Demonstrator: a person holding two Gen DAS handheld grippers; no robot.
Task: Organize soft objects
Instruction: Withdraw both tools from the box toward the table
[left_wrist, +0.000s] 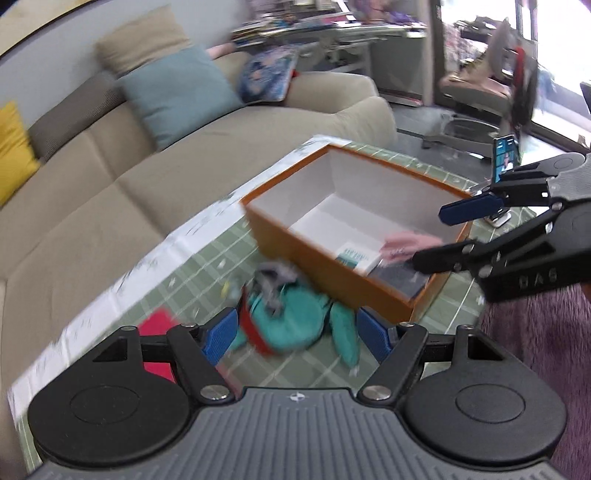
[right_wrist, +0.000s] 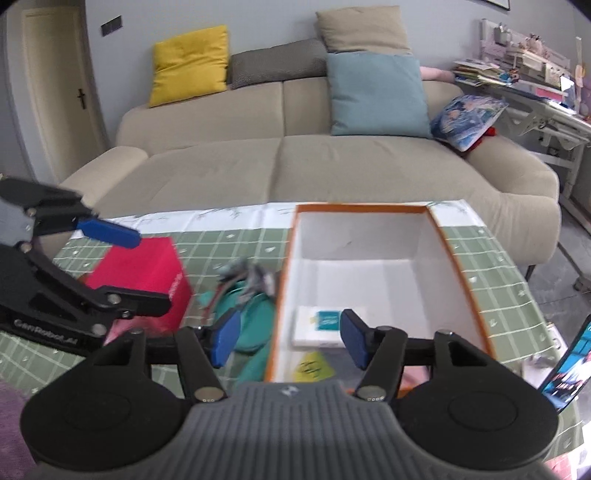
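An orange box (left_wrist: 325, 269) with a white inside stands on the green checked tablecloth; it also shows in the right wrist view (right_wrist: 465, 266). Inside lie a white and teal packet (right_wrist: 319, 326), a yellow item (right_wrist: 312, 367), a pink soft item (left_wrist: 410, 243) and a dark flat item (left_wrist: 399, 277). A teal soft toy with grey and red parts (left_wrist: 295, 317) lies on the cloth beside the box; it also shows in the right wrist view (right_wrist: 247, 314). My left gripper (left_wrist: 295, 336) is open, just above the toy. My right gripper (right_wrist: 290, 338) is open over the box's near edge.
A red box (right_wrist: 147, 269) stands left of the toy. A phone (right_wrist: 565, 365) leans upright at the table's right. A beige sofa (right_wrist: 295, 158) with yellow, grey, blue and printed cushions lies beyond the table. A purple rug (left_wrist: 546, 350) lies to the right in the left wrist view.
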